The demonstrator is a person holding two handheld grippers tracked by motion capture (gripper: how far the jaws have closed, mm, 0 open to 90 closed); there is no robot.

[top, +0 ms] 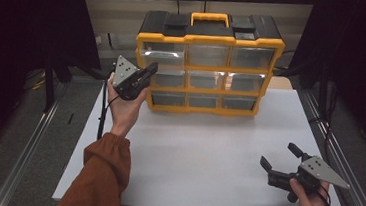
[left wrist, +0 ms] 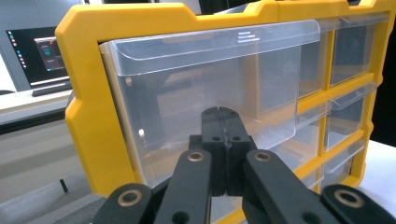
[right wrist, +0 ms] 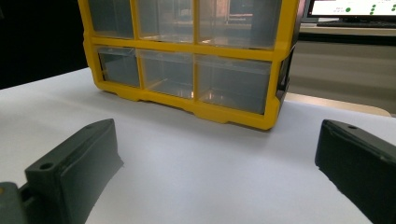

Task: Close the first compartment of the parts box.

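Nine clear drawers in that yellow organizer at the table's back; left gripper, jaws closed, noses the top-left drawer. Right gripper gapes empty. Slick, light plastic, probably; I'd hook its upper lip.

Bare table before drawer cabinet (upright)

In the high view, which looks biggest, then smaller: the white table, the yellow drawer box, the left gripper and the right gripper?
1. White table
2. Yellow drawer box
3. Right gripper and left gripper: too alike to rank. The right one looks slightly larger, but it is open and nearer the camera.
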